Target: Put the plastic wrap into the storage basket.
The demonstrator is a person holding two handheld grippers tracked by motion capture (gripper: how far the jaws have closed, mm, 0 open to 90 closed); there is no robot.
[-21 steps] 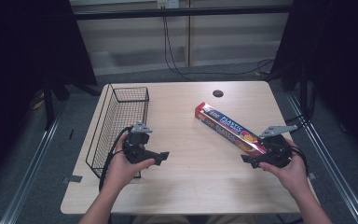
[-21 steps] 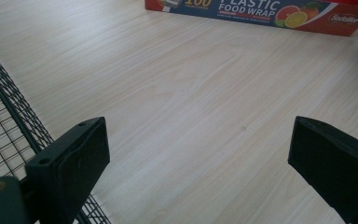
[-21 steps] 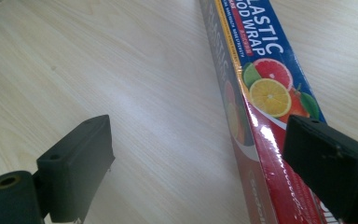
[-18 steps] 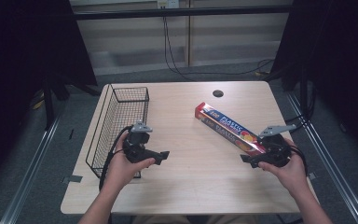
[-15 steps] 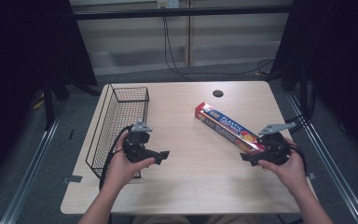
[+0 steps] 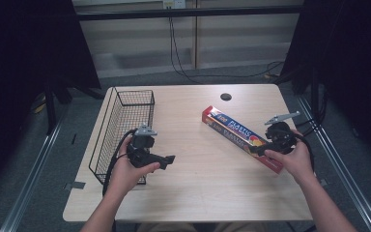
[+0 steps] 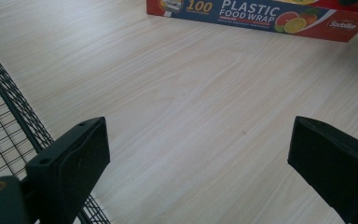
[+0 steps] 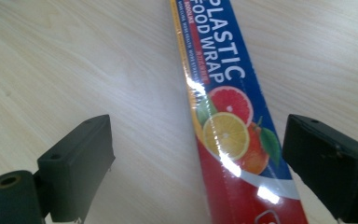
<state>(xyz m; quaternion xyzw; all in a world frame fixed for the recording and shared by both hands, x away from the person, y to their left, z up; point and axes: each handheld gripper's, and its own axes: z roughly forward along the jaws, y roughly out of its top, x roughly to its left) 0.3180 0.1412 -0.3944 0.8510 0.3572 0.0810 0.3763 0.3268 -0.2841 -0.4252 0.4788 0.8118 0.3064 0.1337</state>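
A long red and blue box of plastic food wrap lies slantwise on the right half of the wooden table. My right gripper hovers over the box's near end, held in the person's right hand. In the right gripper view the box runs up between the open jaws of the right gripper, closer to the right one, and neither pad touches it. My left gripper is open beside the wire basket, pointing right. In its own view the left gripper holds nothing, and the box lies far ahead.
The black wire basket stands along the table's left edge, close to the left jaw. A round cable hole sits near the table's far edge. Bare wood lies between the two hands.
The right gripper has edged slightly farther over the box's near end. The left hand has stayed in place, and the box has not moved.
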